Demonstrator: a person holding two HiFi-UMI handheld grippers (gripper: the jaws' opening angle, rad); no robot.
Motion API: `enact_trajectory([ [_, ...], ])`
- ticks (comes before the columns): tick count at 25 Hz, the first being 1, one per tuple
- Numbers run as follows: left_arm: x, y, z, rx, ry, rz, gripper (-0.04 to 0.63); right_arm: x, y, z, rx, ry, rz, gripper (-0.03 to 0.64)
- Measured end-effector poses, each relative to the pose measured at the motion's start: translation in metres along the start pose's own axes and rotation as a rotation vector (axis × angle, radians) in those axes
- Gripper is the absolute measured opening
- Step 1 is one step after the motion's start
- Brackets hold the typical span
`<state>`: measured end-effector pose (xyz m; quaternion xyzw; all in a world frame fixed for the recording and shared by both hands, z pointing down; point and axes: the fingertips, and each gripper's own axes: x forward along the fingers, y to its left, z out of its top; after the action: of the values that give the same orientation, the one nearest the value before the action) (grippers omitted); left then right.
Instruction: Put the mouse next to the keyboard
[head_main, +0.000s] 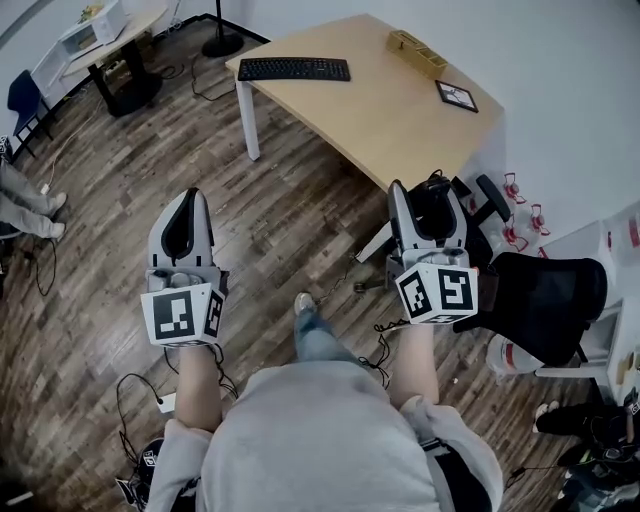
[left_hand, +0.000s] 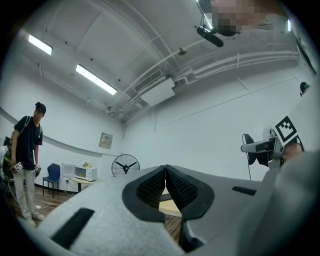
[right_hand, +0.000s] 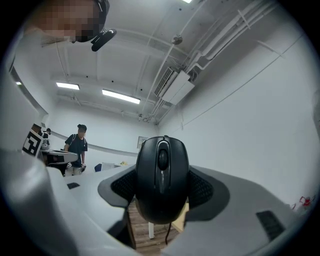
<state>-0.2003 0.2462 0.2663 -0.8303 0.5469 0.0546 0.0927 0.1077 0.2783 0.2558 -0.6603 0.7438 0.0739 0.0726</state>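
Note:
A black mouse (right_hand: 161, 179) stands upright between the jaws of my right gripper (right_hand: 162, 187), which is shut on it; its cord hangs below. In the head view my right gripper (head_main: 428, 205) is short of the near edge of the wooden desk (head_main: 390, 110), with the mouse (head_main: 432, 211) dark between its jaws. A black keyboard (head_main: 294, 69) lies at the desk's far left corner. My left gripper (head_main: 184, 226) hovers over the wooden floor, left of the desk. Its jaws (left_hand: 165, 186) are shut with nothing between them.
On the desk lie a wooden tray (head_main: 416, 52) and a small framed picture (head_main: 456, 96). A black office chair (head_main: 540, 295) stands right of my right arm. Cables trail over the floor. A person (left_hand: 25, 160) stands at the far left of the room, near a fan (left_hand: 125, 165).

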Motion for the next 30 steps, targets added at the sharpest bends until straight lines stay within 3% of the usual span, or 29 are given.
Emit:
enact_trajectory([
  [17, 0.185, 0.008, -0.02, 0.013, -0.007, 0.047, 0.011, 0.178, -0.035, -0.026, 0.027, -0.004, 0.181, 0.262],
  [30, 0.258, 0.0, -0.047, 0.017, 0.011, 0.026, 0.011, 0.239, -0.084, -0.049, 0.036, 0.003, 0.155, 0.262],
])
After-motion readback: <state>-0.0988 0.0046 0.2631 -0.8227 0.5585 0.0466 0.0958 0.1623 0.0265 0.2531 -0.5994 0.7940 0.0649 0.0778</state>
